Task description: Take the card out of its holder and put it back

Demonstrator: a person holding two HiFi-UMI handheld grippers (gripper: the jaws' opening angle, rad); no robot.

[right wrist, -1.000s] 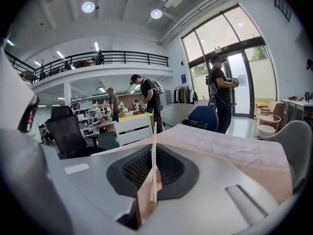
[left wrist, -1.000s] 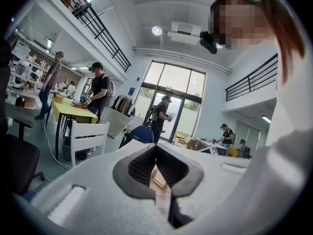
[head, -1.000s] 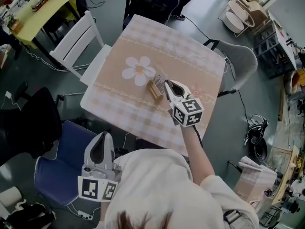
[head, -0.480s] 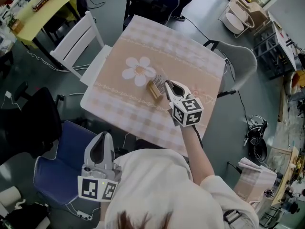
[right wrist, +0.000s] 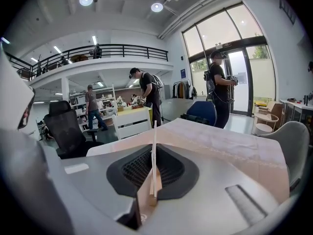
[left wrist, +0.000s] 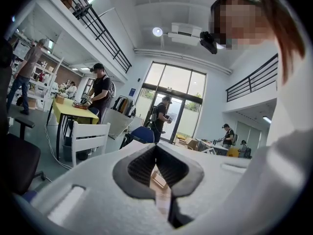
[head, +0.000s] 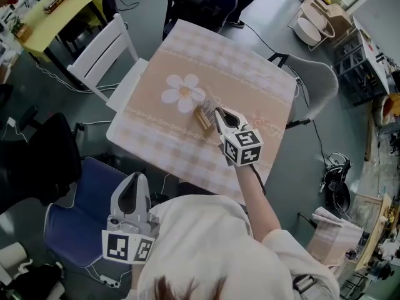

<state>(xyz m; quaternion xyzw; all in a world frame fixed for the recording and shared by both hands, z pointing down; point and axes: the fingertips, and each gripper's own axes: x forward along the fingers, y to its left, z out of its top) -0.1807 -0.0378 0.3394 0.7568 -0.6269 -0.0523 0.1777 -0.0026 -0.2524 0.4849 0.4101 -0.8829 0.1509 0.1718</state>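
The right gripper, jaws nearly together, pinches the thin white card edge-on at the small wooden block holder on the table. The left gripper hangs closed and empty. This looks like the lift-out step, and the next move calls for a straight pull along the slot.

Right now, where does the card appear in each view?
Head view: the card is near the centre, at the tips of the right gripper, by the wooden holder.
Left gripper view: the card cannot be made out.
Right gripper view: edge-on at lower centre, clamped between the jaws.
Shared landmark: the white chair.
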